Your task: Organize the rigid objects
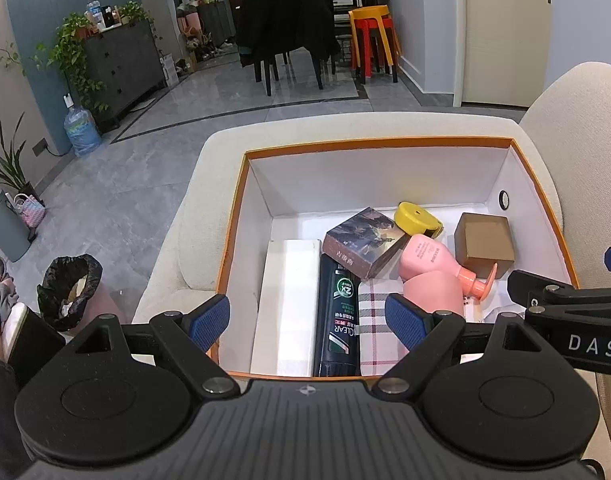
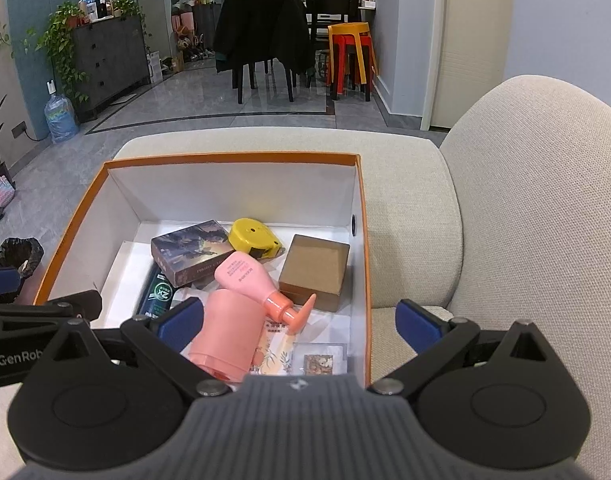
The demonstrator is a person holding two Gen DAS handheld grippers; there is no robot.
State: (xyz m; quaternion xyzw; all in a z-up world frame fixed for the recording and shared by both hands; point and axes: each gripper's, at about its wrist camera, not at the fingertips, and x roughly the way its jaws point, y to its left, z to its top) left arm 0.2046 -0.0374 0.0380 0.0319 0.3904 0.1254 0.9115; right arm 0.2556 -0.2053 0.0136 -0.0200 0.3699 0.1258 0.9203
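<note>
Left gripper (image 1: pixel 307 322) spread wide, empty, over the orange-rimmed box's (image 1: pixel 233 216) near-left edge. Inside, from the left wall: white slab (image 1: pixel 291 280), dark shampoo bottle (image 1: pixel 339 312), book (image 1: pixel 363 242), pink pump bottle (image 1: pixel 437 262), brown carton (image 1: pixel 485 244). Right gripper (image 2: pixel 299 324) wide, empty, near-right edge.

The orange box (image 2: pixel 361 240) is crowded along its near and right sides; its far wall strip and far-left corner lie bare.
</note>
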